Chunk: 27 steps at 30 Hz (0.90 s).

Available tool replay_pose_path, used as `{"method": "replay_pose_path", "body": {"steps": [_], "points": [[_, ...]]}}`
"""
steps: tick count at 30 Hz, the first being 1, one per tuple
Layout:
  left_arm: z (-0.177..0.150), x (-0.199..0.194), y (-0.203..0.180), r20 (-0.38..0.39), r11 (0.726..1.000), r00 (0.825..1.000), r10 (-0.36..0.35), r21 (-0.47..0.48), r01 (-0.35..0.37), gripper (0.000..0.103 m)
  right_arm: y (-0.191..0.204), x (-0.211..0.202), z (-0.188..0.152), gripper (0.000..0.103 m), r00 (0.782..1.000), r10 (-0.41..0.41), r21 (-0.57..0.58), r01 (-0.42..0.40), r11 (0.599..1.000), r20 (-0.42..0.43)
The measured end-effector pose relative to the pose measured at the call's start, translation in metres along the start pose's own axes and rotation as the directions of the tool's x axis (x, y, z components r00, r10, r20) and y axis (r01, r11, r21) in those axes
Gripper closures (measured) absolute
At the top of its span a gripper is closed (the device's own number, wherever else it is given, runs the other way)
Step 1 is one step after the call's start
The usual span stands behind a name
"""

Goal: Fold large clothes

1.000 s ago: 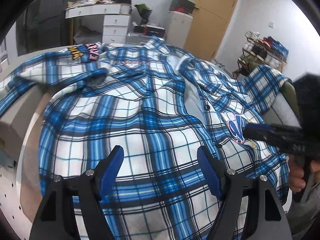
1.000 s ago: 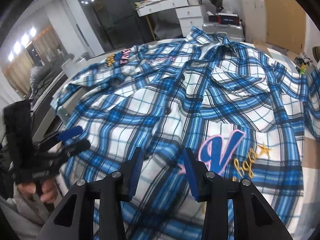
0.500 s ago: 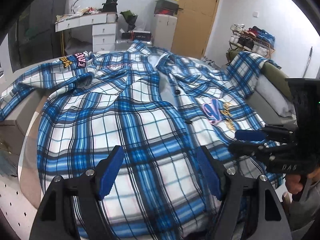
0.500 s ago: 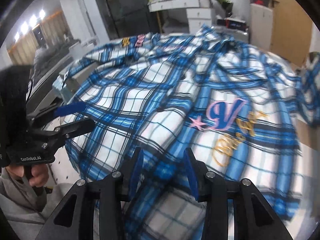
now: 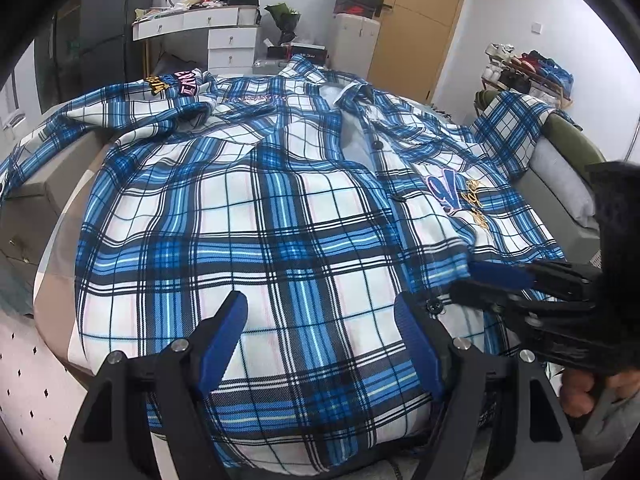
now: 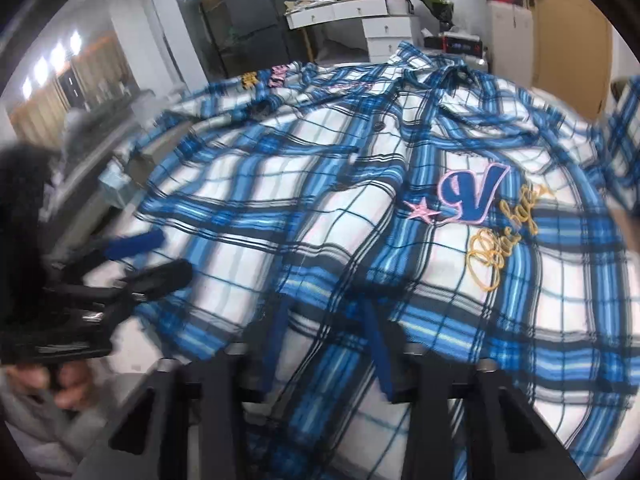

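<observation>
- Left view: left gripper jaws wide above plaid shirt; right gripper closing on its near placket.
- Right view alone shows the V patch clearly.
- Far: white desk, wooden door.

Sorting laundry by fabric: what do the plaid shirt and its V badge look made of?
Shirt: likely woven cotton or a blend, matte; diagonal weave shows and it drapes softly. V badge: looks like a stitched-on embroidered patch, raised pink edge.

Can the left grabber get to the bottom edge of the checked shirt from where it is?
Probably yes. The left gripper hangs open right over the checked shirt near its bottom edge, with nothing between them.
</observation>
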<state>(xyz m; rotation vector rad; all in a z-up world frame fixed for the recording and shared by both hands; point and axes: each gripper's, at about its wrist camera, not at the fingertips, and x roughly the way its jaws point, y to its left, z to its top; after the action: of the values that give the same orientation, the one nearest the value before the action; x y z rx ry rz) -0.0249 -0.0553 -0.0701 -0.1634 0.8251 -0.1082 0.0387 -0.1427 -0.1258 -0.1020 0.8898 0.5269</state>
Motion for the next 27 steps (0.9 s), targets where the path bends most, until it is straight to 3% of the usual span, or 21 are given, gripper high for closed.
{"method": "replay_pose_path", "body": {"steps": [1, 5, 10, 14, 24, 25, 26, 27], "points": [[-0.001, 0.000, -0.001, 0.002, 1.000, 1.000, -0.004, 0.003, 0.004, 0.031, 0.000, -0.001, -0.001, 0.103, 1.000, -0.017, -0.012, 0.017, 1.000, 0.010], [-0.003, 0.002, -0.015, -0.011, 0.998, 0.999, -0.036, 0.047, 0.036, 0.031, -0.026, -0.032, -0.007, 0.103, 0.990, 0.044, 0.079, -0.054, 0.995, 0.133], [-0.008, 0.012, -0.038, -0.058, 0.987, 0.994, -0.093, 0.127, 0.100, 0.031, -0.050, -0.029, -0.011, 0.101, 0.993, 0.080, 0.147, -0.093, 0.985, 0.091], [-0.004, 0.025, -0.048, -0.096, 0.983, 0.989, -0.116, 0.130, 0.128, 0.032, -0.050, -0.021, -0.013, 0.099, 0.992, 0.111, 0.156, -0.119, 0.980, 0.060], [0.005, 0.044, -0.067, -0.110, 0.983, 0.994, 0.025, 0.185, -0.005, 0.033, -0.040, -0.015, -0.018, 0.099, 0.988, 0.152, 0.126, -0.155, 0.980, 0.033], [0.003, 0.044, -0.068, -0.098, 0.980, 0.994, 0.044, 0.197, -0.024, 0.042, -0.040, -0.015, -0.018, 0.099, 0.988, 0.153, 0.125, -0.156, 0.980, 0.032], [0.001, 0.043, -0.068, -0.078, 0.976, 0.995, 0.067, 0.214, -0.049, 0.059, -0.039, -0.015, -0.018, 0.098, 0.988, 0.153, 0.123, -0.156, 0.980, 0.031], [0.002, 0.043, -0.070, -0.066, 0.974, 0.996, 0.062, 0.223, -0.046, 0.070, -0.040, -0.015, -0.019, 0.096, 0.988, 0.153, 0.122, -0.155, 0.980, 0.030]]}}
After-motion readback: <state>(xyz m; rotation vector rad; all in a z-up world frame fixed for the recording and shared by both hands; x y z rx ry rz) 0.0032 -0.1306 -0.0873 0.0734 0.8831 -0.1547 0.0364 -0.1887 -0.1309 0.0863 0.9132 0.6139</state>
